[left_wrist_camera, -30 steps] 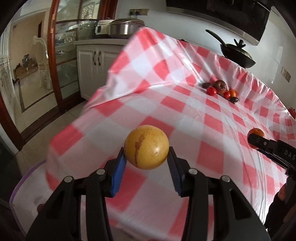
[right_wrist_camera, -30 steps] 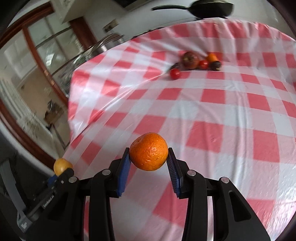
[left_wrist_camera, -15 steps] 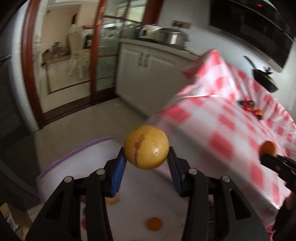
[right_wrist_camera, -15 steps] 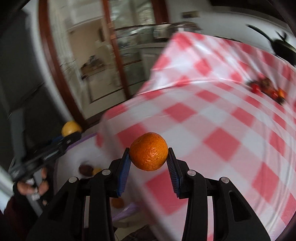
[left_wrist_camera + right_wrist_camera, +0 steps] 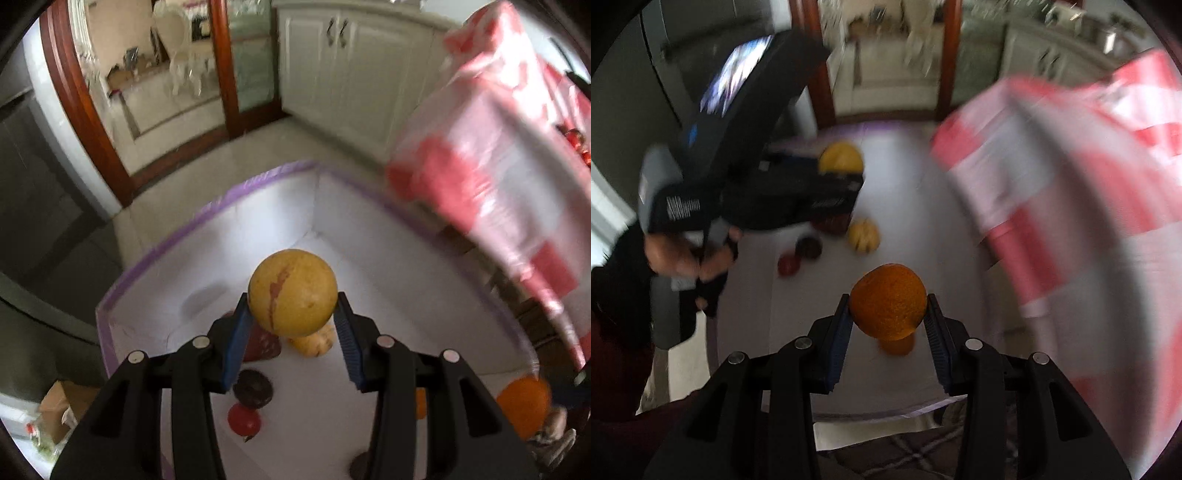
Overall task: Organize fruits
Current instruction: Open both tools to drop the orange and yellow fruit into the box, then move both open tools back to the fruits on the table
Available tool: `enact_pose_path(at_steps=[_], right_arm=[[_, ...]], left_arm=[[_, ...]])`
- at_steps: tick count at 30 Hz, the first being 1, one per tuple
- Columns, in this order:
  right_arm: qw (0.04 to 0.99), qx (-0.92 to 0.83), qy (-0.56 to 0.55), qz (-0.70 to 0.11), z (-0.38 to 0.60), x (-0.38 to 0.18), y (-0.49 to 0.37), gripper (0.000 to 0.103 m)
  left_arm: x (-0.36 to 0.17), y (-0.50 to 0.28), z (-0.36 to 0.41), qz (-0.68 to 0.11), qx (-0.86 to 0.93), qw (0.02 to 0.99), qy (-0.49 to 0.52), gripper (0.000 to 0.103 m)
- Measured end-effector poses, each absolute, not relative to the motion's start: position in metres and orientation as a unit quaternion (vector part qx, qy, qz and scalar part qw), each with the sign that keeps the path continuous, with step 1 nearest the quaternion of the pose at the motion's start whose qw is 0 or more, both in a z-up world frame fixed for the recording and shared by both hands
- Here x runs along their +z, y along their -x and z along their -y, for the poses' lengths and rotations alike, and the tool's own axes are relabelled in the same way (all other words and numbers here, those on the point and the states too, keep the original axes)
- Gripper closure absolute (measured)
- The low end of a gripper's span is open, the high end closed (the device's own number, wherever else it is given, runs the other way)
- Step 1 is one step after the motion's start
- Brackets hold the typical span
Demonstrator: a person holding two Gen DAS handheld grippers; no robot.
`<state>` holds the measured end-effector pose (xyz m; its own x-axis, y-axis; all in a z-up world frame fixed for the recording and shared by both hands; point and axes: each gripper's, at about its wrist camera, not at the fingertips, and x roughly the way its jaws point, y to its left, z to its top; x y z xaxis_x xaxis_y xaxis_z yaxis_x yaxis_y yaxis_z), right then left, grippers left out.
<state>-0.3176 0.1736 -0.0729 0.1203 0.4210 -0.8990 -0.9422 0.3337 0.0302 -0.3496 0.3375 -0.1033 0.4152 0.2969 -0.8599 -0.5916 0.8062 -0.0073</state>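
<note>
This is judged to be the drop-off step. The left gripper [image 5: 293, 325] pinches a round yellow fruit with a reddish streak [image 5: 292, 292], and the right gripper [image 5: 888, 326] pinches a dimpled orange citrus [image 5: 888, 306]. Both hang above the white, purple-rimmed fabric bin [image 5: 207, 218] left of the red-checked tablecloth [image 5: 498, 155], over fruits lying inside. Next, each should descend, then spread its fingers low and clear of the other.

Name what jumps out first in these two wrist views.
The yellow fruit clamped in the left gripper and the orange clamped in the right gripper, each hanging above the white, purple-rimmed bin on the floor. In the bin lie a red tomato, a dark fruit and other fruits; the red-checked tablecloth hangs at right.
</note>
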Motion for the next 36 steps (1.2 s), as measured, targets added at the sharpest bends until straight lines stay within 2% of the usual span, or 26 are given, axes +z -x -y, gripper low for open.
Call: enact_pose_path(at_steps=[4,10,19,20,21,22,23,26,29,34,36], right_arm=[[0.639,0.497,0.334,-0.483,-0.202,-0.109,0.325,0.063],[0.601,0.488,0.391,-0.498,-0.234,-0.142,0.342,0.063],[0.588,0.473,0.423,-0.501,-0.235,-0.162,0.352,0.06],[0.59,0.475,0.422,-0.498,-0.235,-0.161,0.353,0.056],[0.593,0.477,0.42,-0.494,-0.235,-0.159,0.353,0.043],[0.599,0.481,0.413,-0.489,-0.231,-0.151,0.351,0.034],[0.602,0.486,0.405,-0.486,-0.229,-0.145,0.35,0.034],[0.617,0.5,0.377,-0.477,-0.218,-0.118,0.346,0.034],[0.626,0.524,0.336,-0.469,-0.204,-0.082,0.341,0.033],[0.668,0.561,0.265,-0.41,-0.171,-0.005,0.324,0.026],[0.696,0.564,0.238,-0.375,-0.147,0.024,0.316,0.023]], left_arm=[[-0.121,0.357,-0.36,-0.491,0.29,0.799,0.191,0.058],[-0.14,0.359,-0.387,-0.51,0.31,0.774,0.212,0.058],[-0.148,0.355,-0.384,-0.514,0.318,0.766,0.22,0.057],[-0.149,0.356,-0.386,-0.513,0.322,0.765,0.22,0.054],[-0.147,0.356,-0.385,-0.509,0.326,0.766,0.218,0.049],[-0.145,0.356,-0.384,-0.503,0.33,0.769,0.217,0.033],[-0.142,0.357,-0.384,-0.495,0.333,0.774,0.214,0.02],[-0.132,0.359,-0.379,-0.475,0.337,0.787,0.205,0.012],[-0.117,0.361,-0.373,-0.452,0.334,0.803,0.201,0.01],[-0.054,0.367,-0.349,-0.363,0.384,0.835,0.157,0.002],[-0.024,0.364,-0.336,-0.319,0.385,0.853,0.147,0.002]])
